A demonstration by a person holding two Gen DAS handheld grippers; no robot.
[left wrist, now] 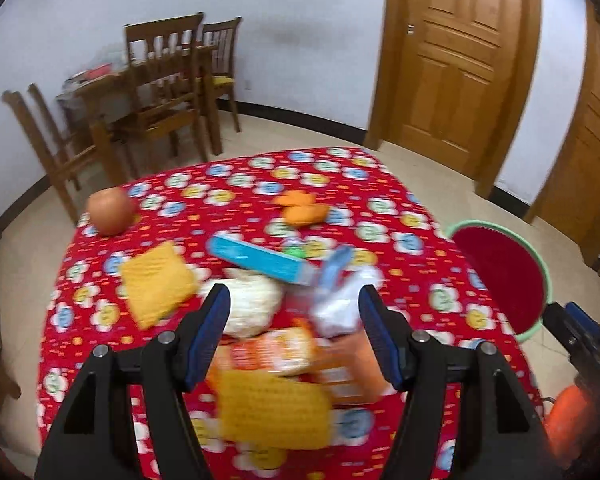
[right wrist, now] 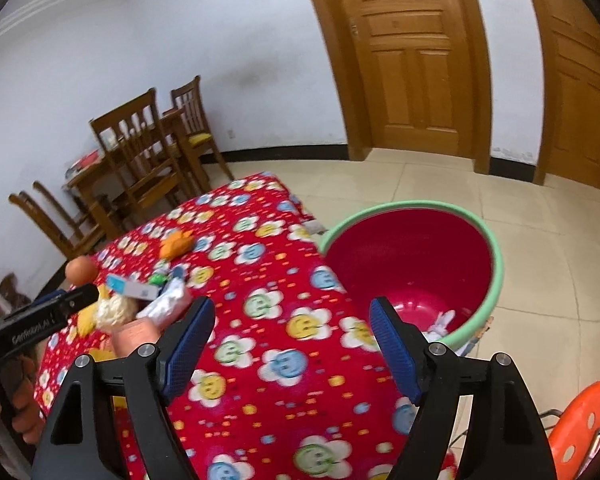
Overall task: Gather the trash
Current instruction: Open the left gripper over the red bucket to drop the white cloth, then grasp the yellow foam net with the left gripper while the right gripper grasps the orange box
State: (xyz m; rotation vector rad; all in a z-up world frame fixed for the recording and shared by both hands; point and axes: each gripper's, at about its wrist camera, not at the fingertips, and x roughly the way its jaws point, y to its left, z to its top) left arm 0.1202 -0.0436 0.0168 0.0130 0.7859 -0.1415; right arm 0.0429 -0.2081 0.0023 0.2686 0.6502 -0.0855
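My left gripper is open above a blurred heap of trash on the red flowered tablecloth. The heap holds a white crumpled ball, a blue box, a silvery wrapper and an orange packet; nothing is pressed between the pads. My right gripper is open and empty over the table's right edge, next to the red bin with a green rim. A white scrap lies in the bin. The left gripper shows at the left of the right wrist view.
An apple, orange peel and two yellow cloths lie on the table. The bin stands on the floor by the table's right side, with an orange stool nearby. Wooden chairs and doors are behind.
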